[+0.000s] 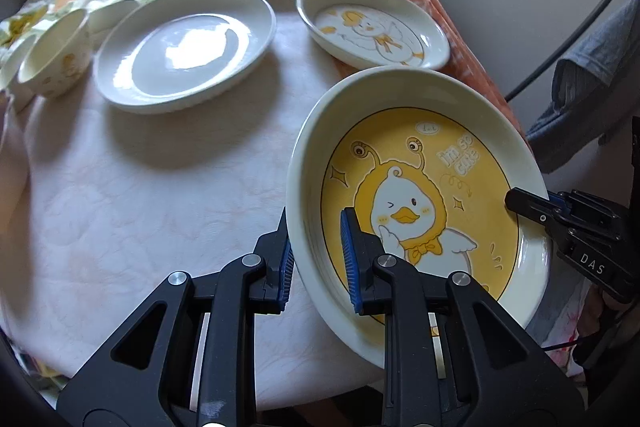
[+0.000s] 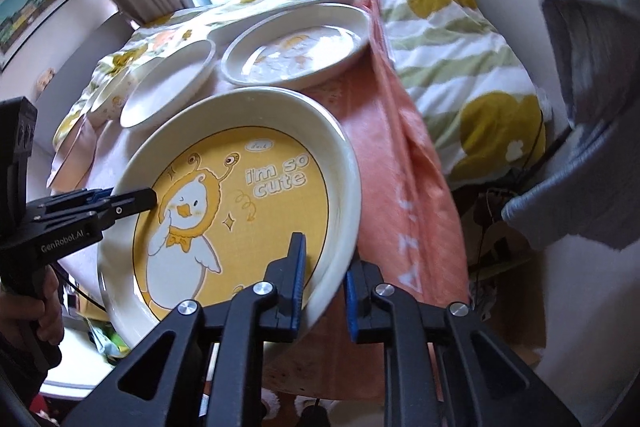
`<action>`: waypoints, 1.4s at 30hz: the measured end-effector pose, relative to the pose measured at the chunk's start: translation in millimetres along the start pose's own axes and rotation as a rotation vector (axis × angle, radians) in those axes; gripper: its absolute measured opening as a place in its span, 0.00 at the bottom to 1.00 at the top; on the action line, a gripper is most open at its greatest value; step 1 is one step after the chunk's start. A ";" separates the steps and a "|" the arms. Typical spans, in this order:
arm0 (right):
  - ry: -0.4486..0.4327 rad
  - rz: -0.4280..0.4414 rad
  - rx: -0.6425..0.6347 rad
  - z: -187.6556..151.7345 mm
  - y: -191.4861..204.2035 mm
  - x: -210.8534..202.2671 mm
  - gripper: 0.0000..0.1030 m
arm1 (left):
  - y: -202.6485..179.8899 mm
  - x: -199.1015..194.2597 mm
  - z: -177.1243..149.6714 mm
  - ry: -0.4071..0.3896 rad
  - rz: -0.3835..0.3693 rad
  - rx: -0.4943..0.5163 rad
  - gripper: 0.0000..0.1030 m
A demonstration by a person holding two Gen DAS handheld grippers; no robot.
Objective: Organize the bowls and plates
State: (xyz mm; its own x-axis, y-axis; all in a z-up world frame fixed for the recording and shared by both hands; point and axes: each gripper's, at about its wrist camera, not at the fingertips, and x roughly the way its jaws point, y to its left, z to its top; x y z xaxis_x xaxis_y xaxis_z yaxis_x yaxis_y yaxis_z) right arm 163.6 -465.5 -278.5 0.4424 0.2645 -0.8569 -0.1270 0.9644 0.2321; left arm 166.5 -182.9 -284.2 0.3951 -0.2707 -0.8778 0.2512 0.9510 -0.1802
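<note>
- Two grippers pinch one yellow duck plate (image 1: 420, 195) between them, each clamped on an opposite side of its cream rim.
- Left wrist view: the left gripper (image 1: 318, 259) is closed on the plate's near-left rim, one blue pad outside the wall and one inside. The plate sits tilted at the right edge of the pale pink tablecloth (image 1: 160, 207).
- In the same view the right gripper (image 1: 532, 207) reaches in from the right, its black finger lying over the plate's far-right rim.
- Farther back stand a plain white plate (image 1: 184, 47), a smaller duck dish (image 1: 372, 27) resting partly on an orange cloth (image 1: 460, 39), and a small bowl (image 1: 56, 55) at the left.
- Right wrist view: the right gripper (image 2: 324, 279) grips the yellow duck plate (image 2: 240, 203) at its lower-right rim, pads on either side of the wall.
- There the left gripper (image 2: 136, 201) comes in from the left, held by a hand (image 2: 36, 311), with its tip over the plate's left rim.
- Behind lie the duck dish (image 2: 296, 47), the white plate (image 2: 172, 83) and a flowered blanket (image 2: 460, 67).
</note>
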 end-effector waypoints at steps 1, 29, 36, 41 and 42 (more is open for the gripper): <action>-0.005 0.001 -0.021 3.5 6.2 -1.4 0.16 | 4.0 -5.2 -0.6 -0.008 0.005 -0.010 0.18; 0.072 0.130 -0.203 26.1 240.0 90.0 0.16 | 235.6 -62.3 -59.9 -0.010 0.132 -0.224 0.18; 0.064 0.123 -0.192 24.6 252.4 107.3 0.16 | 257.1 -52.4 -59.0 -0.004 0.115 -0.197 0.18; 0.080 0.095 -0.221 19.3 254.7 111.1 0.16 | 261.3 -48.5 -62.5 -0.003 0.101 -0.204 0.18; 0.084 0.096 -0.220 17.9 253.4 111.2 0.16 | 260.8 -48.4 -63.2 -0.004 0.100 -0.207 0.18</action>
State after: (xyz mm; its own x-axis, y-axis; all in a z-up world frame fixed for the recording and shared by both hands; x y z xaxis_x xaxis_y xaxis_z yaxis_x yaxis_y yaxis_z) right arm 196.5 -191.7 -306.7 0.3450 0.3443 -0.8732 -0.3588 0.9080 0.2163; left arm 157.1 87.7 -316.8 0.4123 -0.1737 -0.8943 0.0238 0.9834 -0.1800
